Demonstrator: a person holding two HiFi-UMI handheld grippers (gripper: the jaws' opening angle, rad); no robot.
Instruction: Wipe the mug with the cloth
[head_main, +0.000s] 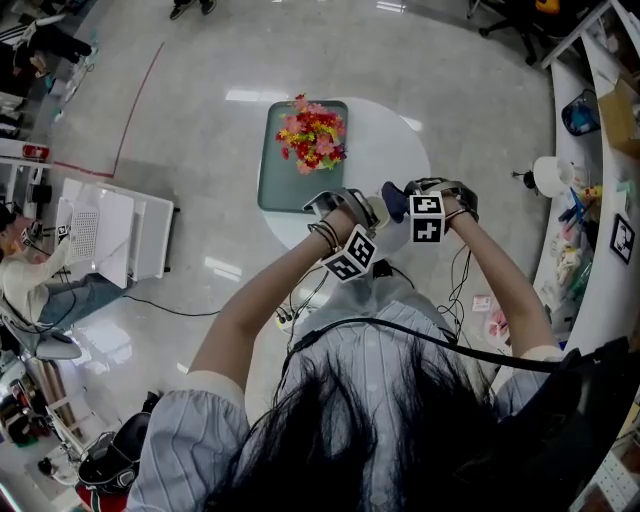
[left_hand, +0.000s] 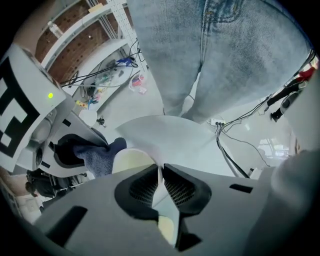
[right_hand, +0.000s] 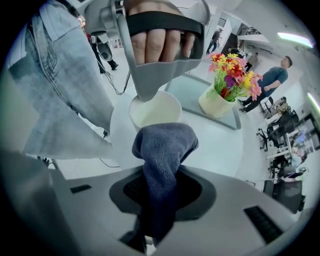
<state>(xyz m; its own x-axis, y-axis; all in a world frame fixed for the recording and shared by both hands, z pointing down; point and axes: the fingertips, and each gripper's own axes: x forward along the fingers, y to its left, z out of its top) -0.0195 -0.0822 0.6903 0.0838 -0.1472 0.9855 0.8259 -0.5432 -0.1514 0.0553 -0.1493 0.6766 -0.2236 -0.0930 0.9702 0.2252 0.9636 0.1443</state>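
**A:** Where does it all sit?

**B:** Biggest first: a round table (head_main: 405, 150) with a tray (head_main: 268, 175) of flowers (right_hand: 231, 75) on its far side. The mug (right_hand: 155, 111) is over the near part of the table. The left gripper (left_hand: 161, 175) is pinched tight on its rim, one pad inside and one outside. The right gripper (right_hand: 160, 187) is clamped on the cloth (right_hand: 164, 150), whose free end bulges right at the mug's mouth.

**A:** How will they handle?

**B:** The mug looks stiff, glazed, probably slick and breakable. A rim pinch is a thin hold, so I'd press gently. The cloth is soft and limp, so grip the tail and wipe with the wad.

**A:** What's hidden?

**B:** The mug's base and any handle. I can't tell whether it rests on the table, or whether the cloth touches it. From the head view, hands and grippers cover most of it.
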